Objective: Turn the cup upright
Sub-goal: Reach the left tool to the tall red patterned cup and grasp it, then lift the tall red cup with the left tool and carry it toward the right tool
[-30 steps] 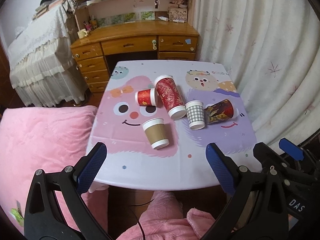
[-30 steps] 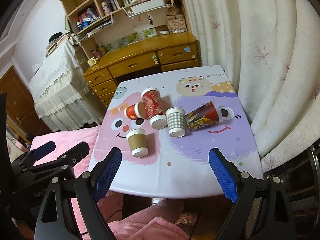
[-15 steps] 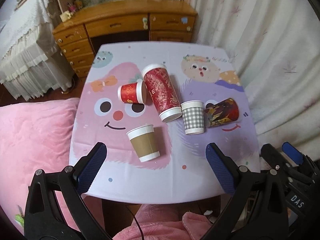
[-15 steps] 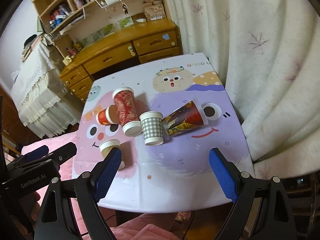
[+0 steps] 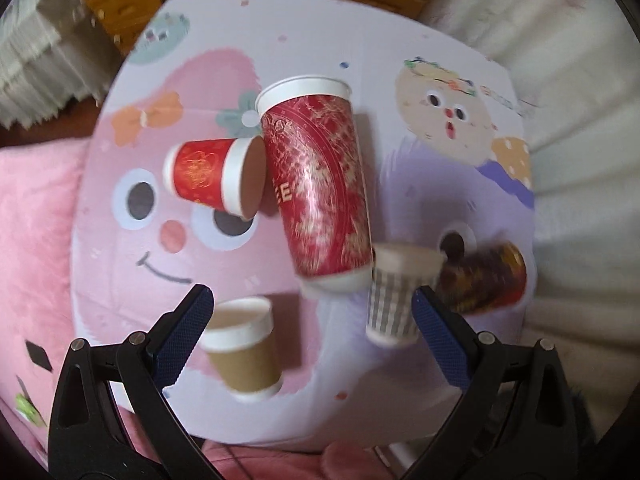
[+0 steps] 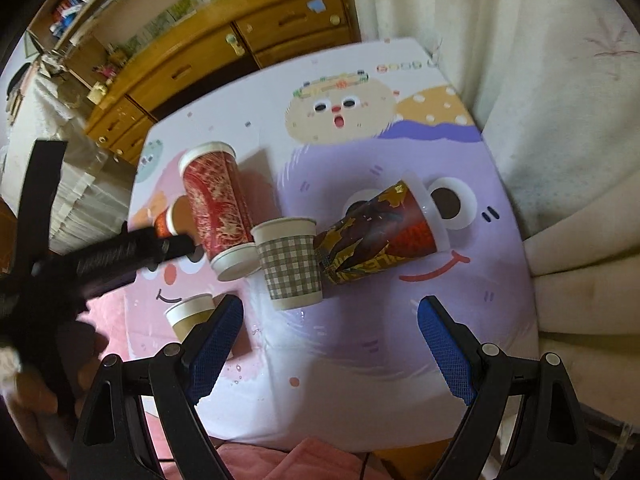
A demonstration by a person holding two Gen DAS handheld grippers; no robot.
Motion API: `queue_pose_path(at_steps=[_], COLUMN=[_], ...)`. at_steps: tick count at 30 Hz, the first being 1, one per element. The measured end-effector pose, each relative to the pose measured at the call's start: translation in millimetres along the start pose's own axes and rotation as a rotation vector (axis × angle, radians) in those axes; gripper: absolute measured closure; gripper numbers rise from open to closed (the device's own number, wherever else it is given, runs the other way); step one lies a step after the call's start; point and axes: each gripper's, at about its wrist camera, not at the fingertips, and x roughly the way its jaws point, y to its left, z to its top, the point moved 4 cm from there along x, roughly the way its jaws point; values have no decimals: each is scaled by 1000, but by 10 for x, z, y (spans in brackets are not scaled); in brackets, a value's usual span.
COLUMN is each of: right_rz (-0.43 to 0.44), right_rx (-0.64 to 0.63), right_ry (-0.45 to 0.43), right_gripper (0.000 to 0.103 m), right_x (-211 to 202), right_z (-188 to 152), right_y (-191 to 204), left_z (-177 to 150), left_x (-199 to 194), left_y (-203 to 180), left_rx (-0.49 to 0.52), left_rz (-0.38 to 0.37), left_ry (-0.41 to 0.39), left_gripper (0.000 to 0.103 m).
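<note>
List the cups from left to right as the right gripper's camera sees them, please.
Small red cup → brown cup → tall red cup → checked cup → dark patterned cup.

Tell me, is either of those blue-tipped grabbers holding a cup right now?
No: the left gripper and right gripper both hang wide open above the table, with nothing between their fingers.
</note>
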Motion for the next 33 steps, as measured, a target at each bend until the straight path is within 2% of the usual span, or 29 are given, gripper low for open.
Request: queue_pose_path(at_steps=[4, 6, 7, 8, 15, 17, 20, 28, 33], right_rz=[-14, -17, -19, -21, -37, -40, -43, -47, -47], right_rx=[12, 29, 36, 41, 78, 84, 90, 113, 126], right_ry=[55, 85, 96, 102, 135, 143, 150, 144, 111], right_gripper=[13, 13, 13, 13, 13, 13, 13, 13, 13], right_x=[276, 406, 431, 472, 639, 683, 691, 617, 443], right_z=[74, 94, 79, 91, 113, 119, 106, 20, -63], right_y=[-56, -97, -136, -153, -282, -296, -315, -374, -411], left_z=[234, 284, 302, 319, 411, 439, 450, 452, 390], left_x=[399, 539, 598, 665, 999, 1082, 1176, 1170, 905], left_y=[11, 21, 13, -3, -73, -93, -112, -118, -60], left_rx=[-54, -64, -64, -62, -81, -79, -88, -107, -83], left_rz=[2, -6, -4, 0, 2, 2, -18, -35, -41], left_ry=[54, 83, 92, 103, 148, 154, 172, 147, 73], left_gripper=[4, 6, 12, 13, 16, 20, 33, 35, 35])
